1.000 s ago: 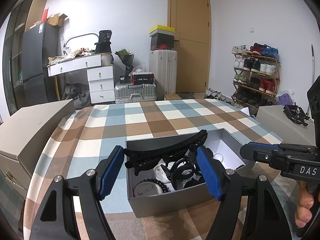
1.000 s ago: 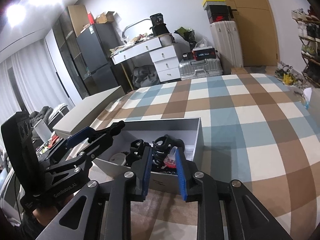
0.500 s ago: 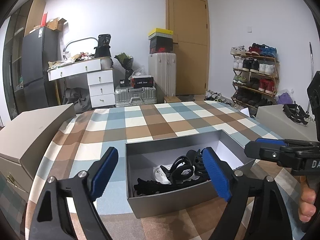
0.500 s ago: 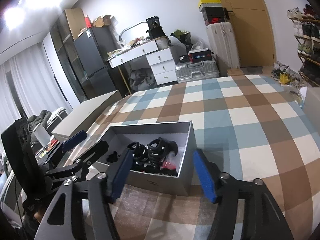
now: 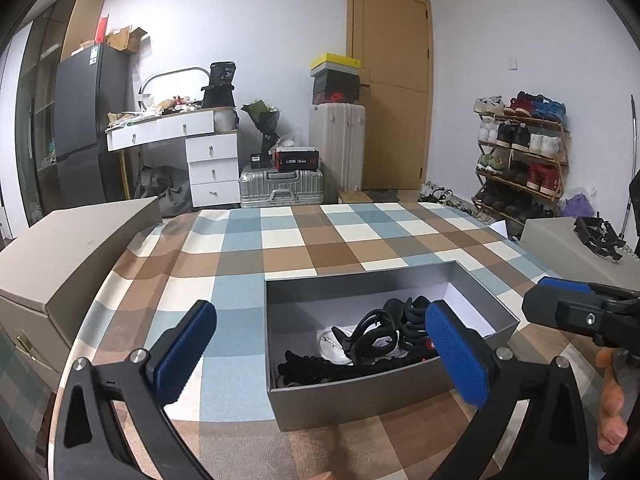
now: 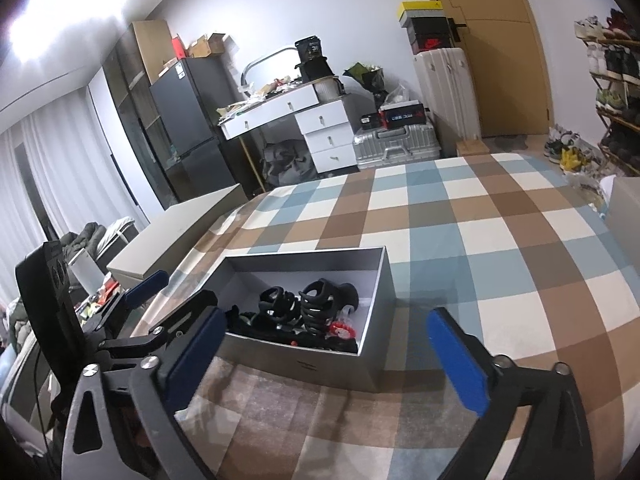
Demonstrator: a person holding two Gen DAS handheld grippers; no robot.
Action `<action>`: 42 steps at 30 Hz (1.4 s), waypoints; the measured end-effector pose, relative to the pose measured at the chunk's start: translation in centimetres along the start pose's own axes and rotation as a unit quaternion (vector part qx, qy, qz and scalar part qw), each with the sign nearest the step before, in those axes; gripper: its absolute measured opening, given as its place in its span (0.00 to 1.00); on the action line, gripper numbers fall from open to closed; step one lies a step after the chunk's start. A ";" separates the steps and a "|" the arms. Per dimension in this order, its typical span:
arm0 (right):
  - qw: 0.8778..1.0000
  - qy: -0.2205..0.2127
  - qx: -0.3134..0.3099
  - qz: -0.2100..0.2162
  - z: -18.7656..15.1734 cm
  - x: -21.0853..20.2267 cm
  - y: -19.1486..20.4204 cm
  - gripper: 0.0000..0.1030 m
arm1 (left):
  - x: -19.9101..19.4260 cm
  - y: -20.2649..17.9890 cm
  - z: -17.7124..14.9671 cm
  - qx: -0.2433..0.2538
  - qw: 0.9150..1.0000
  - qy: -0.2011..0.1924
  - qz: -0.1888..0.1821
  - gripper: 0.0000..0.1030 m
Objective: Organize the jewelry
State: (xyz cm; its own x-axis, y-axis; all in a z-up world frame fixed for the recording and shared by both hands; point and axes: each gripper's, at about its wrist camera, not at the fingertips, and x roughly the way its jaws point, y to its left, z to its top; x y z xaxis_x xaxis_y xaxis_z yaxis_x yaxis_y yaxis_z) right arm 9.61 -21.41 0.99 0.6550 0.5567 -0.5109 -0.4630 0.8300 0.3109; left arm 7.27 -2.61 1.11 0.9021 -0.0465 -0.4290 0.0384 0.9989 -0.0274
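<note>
Both grippers — left [image 5: 322, 354], right [image 6: 326, 354] — opening wide w/ nothing held; clips [image 5: 378, 330] in box [image 5: 360, 398] look light, stiff, springy — pinch across the body.

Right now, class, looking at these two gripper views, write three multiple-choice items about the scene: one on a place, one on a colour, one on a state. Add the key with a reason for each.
1. Where do the black hair clips lie?
A. Inside the open grey box
B. On the checked cloth beside the box
C. On the shoe rack

2. What colour are the pads on the gripper fingers?
A. Red
B. Blue
C. Green

3. What is between the right gripper's fingers?
A. A hair clip
B. The box's lid
C. Nothing

Key:
1 A: the clips sit in a heap within the box's walls in both views.
2 B: each finger carries a blue textured pad.
3 C: its jaws are opening, standing wide with only the box and checked cloth seen beyond them.
</note>
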 end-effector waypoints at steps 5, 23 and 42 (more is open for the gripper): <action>0.999 -0.001 -0.035 -0.011 -0.4 -0.6 1.1 1.00 | -1.6 0.3 0.1 -0.002 1.000 0.003 0.003 0.99; 0.995 -0.048 -0.087 -0.019 -3.3 -3.6 2.5 1.00 | -4.9 2.3 -2.2 -0.019 0.999 -0.004 0.030 0.99; 0.986 -0.114 -0.122 -0.029 -4.3 -4.8 2.9 1.00 | -5.8 1.4 -2.5 0.015 1.000 -0.019 0.005 0.99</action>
State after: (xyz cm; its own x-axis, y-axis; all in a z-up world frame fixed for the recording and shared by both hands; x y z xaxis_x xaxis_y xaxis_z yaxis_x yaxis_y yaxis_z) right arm 2.54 -21.77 0.89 0.7891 0.5241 -0.3203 -0.5319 0.8439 0.0705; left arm 1.05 -0.92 1.29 0.9182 -0.0374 -0.3943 0.0425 0.9991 0.0042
